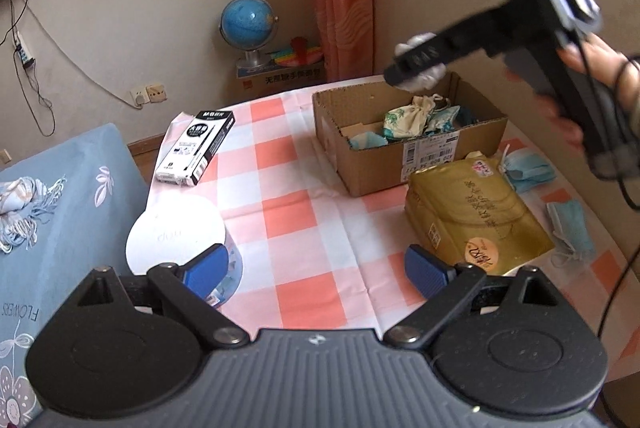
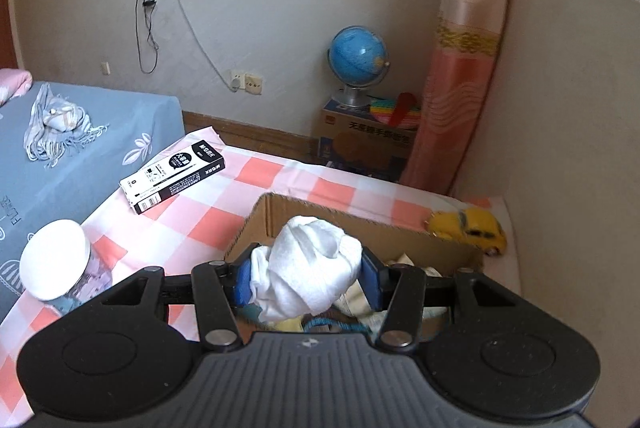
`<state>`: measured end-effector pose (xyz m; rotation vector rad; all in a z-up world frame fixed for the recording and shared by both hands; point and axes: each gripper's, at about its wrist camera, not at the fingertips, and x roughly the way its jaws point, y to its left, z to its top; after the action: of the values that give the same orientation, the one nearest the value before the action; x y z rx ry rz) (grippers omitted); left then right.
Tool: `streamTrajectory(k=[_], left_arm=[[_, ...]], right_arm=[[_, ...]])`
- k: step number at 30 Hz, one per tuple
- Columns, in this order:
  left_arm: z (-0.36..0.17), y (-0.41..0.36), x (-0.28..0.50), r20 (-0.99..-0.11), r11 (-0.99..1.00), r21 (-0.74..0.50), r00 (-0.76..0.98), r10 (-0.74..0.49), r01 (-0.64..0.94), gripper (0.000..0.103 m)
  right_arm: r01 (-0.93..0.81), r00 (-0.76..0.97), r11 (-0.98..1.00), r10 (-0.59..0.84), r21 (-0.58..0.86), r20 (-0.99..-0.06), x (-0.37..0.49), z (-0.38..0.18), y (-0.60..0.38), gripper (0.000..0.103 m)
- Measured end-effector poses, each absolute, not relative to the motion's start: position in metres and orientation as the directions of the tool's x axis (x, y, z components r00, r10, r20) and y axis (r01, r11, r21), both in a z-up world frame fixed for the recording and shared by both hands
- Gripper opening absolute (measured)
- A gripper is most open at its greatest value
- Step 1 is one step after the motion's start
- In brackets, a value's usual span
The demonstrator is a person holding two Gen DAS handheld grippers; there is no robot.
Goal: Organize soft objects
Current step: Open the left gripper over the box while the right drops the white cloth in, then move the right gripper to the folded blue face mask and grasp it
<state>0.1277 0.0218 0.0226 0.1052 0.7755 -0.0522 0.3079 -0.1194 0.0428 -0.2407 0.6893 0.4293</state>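
The right gripper (image 2: 308, 278) is clenched about halfway on a bundled white cloth (image 2: 310, 264), its blue pads pressing both sides of the bundle. It holds the cloth in the air above the open cardboard box (image 1: 404, 164), over the box's far corner as the left camera sees it. The left gripper (image 1: 316, 266) hangs above the checked tablecloth (image 1: 296, 164) with its jaws spread wide and nothing between them.

Inside the box lie several small patterned fabric pouches (image 1: 408, 118); the exact count is hard to tell. Outside it, two blue face masks (image 1: 528, 170) lie on the table near a single yellow-wrapped package (image 1: 472, 220). One pen box (image 1: 196, 148), one white-lidded jar (image 1: 176, 236) and one yellow toy car (image 2: 468, 228) also sit on the table.
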Motion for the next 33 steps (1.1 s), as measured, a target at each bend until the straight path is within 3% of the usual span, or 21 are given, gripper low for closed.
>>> streamTrajectory(k=[6,8,10,13,28,33], left_arm=[[0.016,0.03,0.131,-0.712,0.997,0.066,0.702,0.012,0.051,0.095],[0.015,0.034,0.132,-0.715,0.997,0.065,0.699,0.019,0.039,0.095],[0.013,0.036,0.133,-0.719,0.998,0.06,0.694,0.021,0.032,0.095],[0.011,0.038,0.134,-0.725,0.998,0.058,0.689,0.023,0.028,0.095],[0.013,0.035,0.124,-0.722,0.998,0.047,0.692,0.008,0.037,0.095],[0.016,0.032,0.118,-0.712,0.997,0.059,0.703,0.009,0.047,0.099]], right_arm=[[-0.481,0.673,0.872,0.303,-0.088,-0.674,0.338,0.037,-0.099,0.056],[-0.484,0.675,0.87,0.305,-0.091,-0.672,0.346,0.035,-0.094,0.062],[-0.477,0.679,0.875,0.305,-0.086,-0.668,0.351,0.035,-0.092,0.087],[-0.471,0.693,0.88,0.321,-0.067,-0.646,0.351,0.039,-0.095,0.101],[-0.421,0.69,0.904,0.268,-0.072,-0.672,0.305,0.047,-0.115,0.103],[-0.383,0.692,0.922,0.246,-0.057,-0.679,0.279,0.045,-0.131,0.103]])
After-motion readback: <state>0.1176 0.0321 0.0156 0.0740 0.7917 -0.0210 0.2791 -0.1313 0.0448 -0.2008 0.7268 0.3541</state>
